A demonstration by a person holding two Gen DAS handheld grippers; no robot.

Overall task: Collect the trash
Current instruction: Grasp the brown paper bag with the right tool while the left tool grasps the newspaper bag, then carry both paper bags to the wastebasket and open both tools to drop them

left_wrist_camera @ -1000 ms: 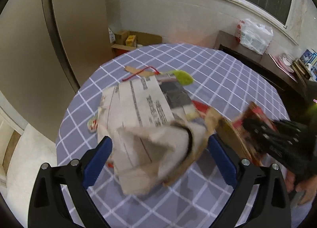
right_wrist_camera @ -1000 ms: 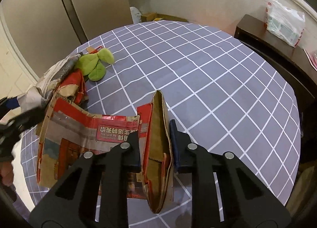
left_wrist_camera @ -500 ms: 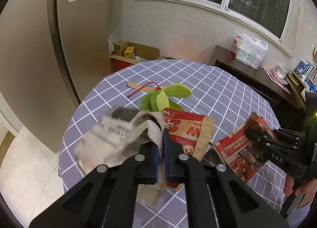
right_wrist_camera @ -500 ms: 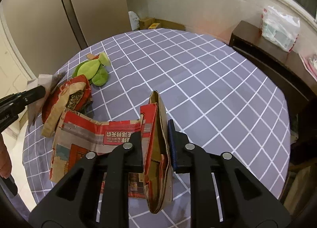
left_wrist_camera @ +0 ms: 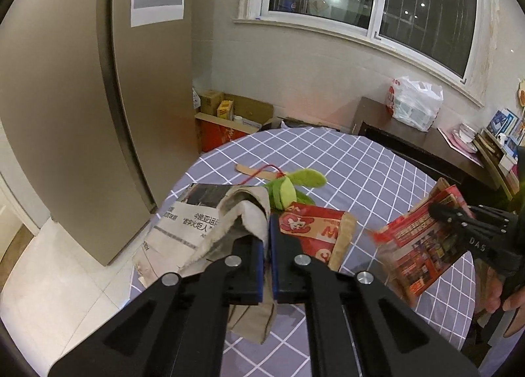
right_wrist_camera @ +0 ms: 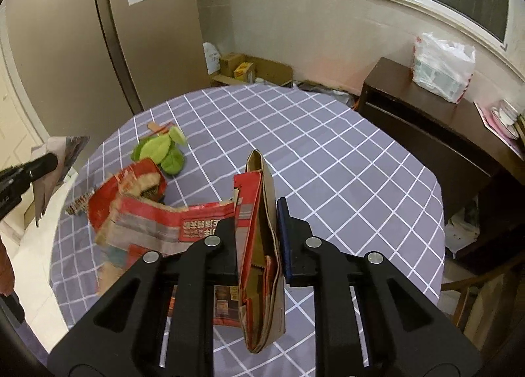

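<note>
Round checked table (right_wrist_camera: 328,154) with green plush toy (right_wrist_camera: 160,152), red paper bag (right_wrist_camera: 131,193).

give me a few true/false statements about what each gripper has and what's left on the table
1. The left gripper is shut on the newspaper. True.
2. The right gripper is open and holds nothing. False: it is shut on the flattened red carton.
3. The green plush toy lies on the checked tablecloth. True.
4. The green plush toy is held in a gripper. False: neither gripper touches it.
5. A white plastic bag sits on the dark sideboard. True.
</note>
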